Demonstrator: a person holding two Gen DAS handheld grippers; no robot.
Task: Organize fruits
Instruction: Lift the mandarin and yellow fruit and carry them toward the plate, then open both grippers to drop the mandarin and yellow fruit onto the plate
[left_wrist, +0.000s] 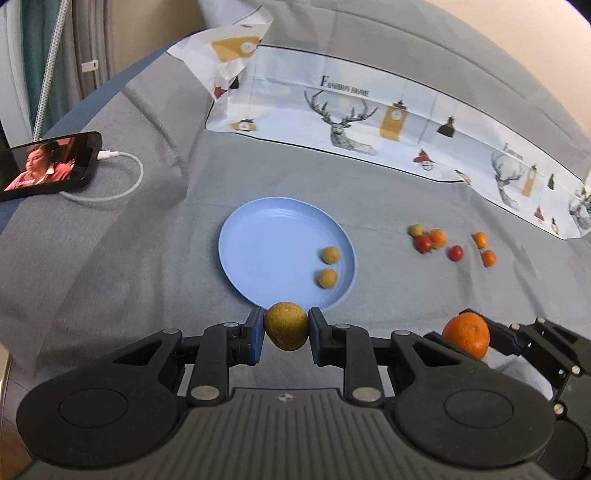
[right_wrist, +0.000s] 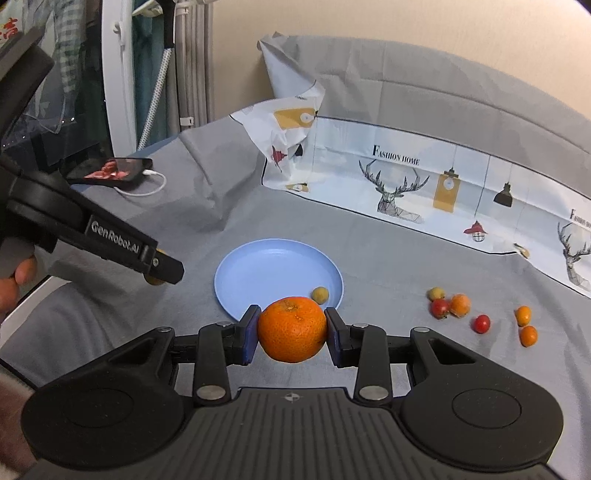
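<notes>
In the right wrist view the left gripper (right_wrist: 162, 271) appears side-on, so its fingers cover nearly all of the brown-green fruit (left_wrist: 286, 325) they carry; only a sliver peeks out below. The left wrist view shows it plainly, pinched between both pads just over the near rim of the blue plate (left_wrist: 258, 236). The right gripper (right_wrist: 291, 330) clamps a mandarin (right_wrist: 291, 328) between its fingers, in front of the plate's near rim, and the mandarin hides one of the two small brown fruits (left_wrist: 330, 254) lying near the right rim of the plate; only the left wrist view shows both.

Right of the plate, on the grey sheet (left_wrist: 129, 258), loose fruit sit in a cluster: two cherry tomatoes (right_wrist: 482, 323), a yellowish small fruit (right_wrist: 436, 293), and three small orange fruits (right_wrist: 528, 335), too small and blurred to name exactly. Along the far edge of the sheet lies a printed deer-pattern cloth (right_wrist: 424, 184), its right end cut off. Near the left edge a phone (left_wrist: 51, 162) with a lit screen lies plugged into a white cable (left_wrist: 125, 177).
</notes>
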